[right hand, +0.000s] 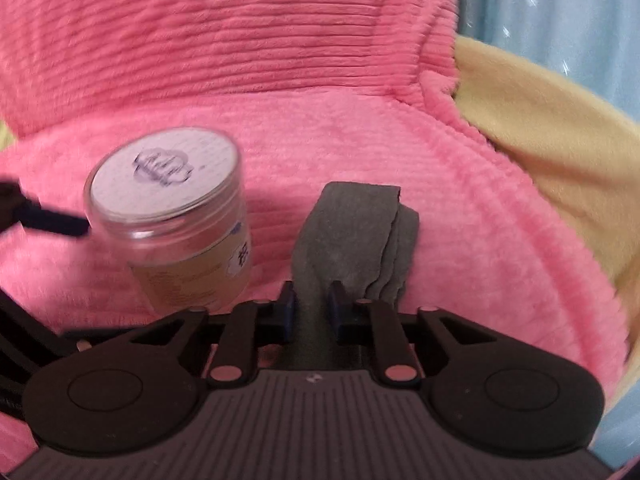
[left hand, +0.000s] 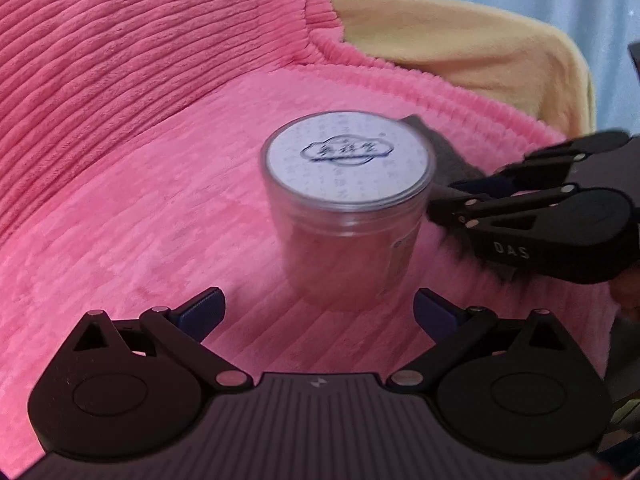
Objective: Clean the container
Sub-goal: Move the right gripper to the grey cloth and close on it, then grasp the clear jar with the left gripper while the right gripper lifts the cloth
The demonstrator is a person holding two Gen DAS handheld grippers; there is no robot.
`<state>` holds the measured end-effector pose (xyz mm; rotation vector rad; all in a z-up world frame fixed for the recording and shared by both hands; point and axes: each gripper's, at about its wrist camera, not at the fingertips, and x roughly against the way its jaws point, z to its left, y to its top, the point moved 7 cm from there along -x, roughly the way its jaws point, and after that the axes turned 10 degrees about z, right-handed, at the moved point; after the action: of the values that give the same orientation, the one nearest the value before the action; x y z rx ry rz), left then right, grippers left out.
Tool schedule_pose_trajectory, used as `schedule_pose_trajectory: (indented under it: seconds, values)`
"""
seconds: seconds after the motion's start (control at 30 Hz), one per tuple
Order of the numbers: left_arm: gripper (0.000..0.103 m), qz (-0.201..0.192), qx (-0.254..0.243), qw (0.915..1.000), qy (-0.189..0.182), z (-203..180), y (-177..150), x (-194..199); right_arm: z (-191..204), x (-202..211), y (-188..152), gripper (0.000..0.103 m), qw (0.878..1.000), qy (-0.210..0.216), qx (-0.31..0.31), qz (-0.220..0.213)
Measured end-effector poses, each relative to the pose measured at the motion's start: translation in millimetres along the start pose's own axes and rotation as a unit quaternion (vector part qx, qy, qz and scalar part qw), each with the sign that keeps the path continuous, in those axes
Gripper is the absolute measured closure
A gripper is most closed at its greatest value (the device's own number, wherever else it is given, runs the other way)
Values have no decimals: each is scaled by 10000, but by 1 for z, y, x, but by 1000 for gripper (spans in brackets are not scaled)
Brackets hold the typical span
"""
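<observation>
Two pairs of fingers framed the job. In the right wrist view the right gripper (right hand: 311, 312) had its fingers (right hand: 286, 312) clamped on a folded grey cloth (right hand: 352, 236), which stuck up from low centre toward the middle of the frame. In the left wrist view the left gripper (left hand: 318, 314) sat at the bottom with its fingers (left hand: 202, 312) spread wide apart and holding nothing, one on either side of the base of the container (left hand: 348, 208) but not clearly touching it.

The container, a clear jar with a white printed lid (left hand: 350, 160) on top, stood at the centre of the left view on a pink ribbed blanket (left hand: 140, 200), and appeared tilted at left of centre in the right view, though the fisheye may account for that. Its outline was blurred in both views. The cloth hung just beside its right flank; whether it touched the wall could not be told. A yellow fabric (left hand: 480, 60) lay at the upper right.

The scene would fit either a wipe about to reach the jar or one just lifted off it. Judged from this, good wiping would call for the jar to be steadied, since the plush blanket gives soft footing and a sideways push from the cloth could tip it. The left fingers looked well placed to close on the lower wall. The cloth was gripped near one end, so its free folds, not the finger tips, should meet the plastic.
</observation>
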<state>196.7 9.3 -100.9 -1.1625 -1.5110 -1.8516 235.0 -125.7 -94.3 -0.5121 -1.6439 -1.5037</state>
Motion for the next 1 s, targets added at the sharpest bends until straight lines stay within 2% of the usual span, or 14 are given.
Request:
schedule_pose_trajectory:
  seconds: [0.1, 0.17, 0.27, 0.3, 0.67, 0.83, 0.93, 0.97, 1.0]
  values:
    - [5, -76, 45, 10000, -42, -2, 4, -4, -17, 1, -2, 93, 9966, 463, -684, -11]
    - [7, -143, 79, 9998, -68, -4, 8, -6, -24, 5, -3, 93, 9935, 653, -928, -53]
    - [22, -255, 133, 9995, -95, -7, 12, -9, -29, 9, -4, 93, 9907, 791, -1096, -128]
    - [23, -292, 139, 9994, -87, -7, 14, -11, -30, 9, -4, 93, 9904, 811, -1111, -141]
    - [22, -572, -103, 9983, -25, -13, 20, -19, -41, 22, -8, 93, 9849, 994, -1376, -341]
    - [7, -867, -143, 9961, -46, -13, 25, -10, -43, 23, -11, 93, 9826, 1040, -1494, -356]
    - [8, -852, -195, 9962, 18, -15, 27, -15, -42, 21, -11, 93, 9820, 1064, -1517, -359]
    - [15, -838, -228, 9962, 49, -15, 27, -17, -42, 21, -11, 93, 9820, 1065, -1516, -363]
    - [18, -829, -259, 9962, 77, -16, 27, -19, -42, 21, -11, 93, 9821, 1067, -1507, -374]
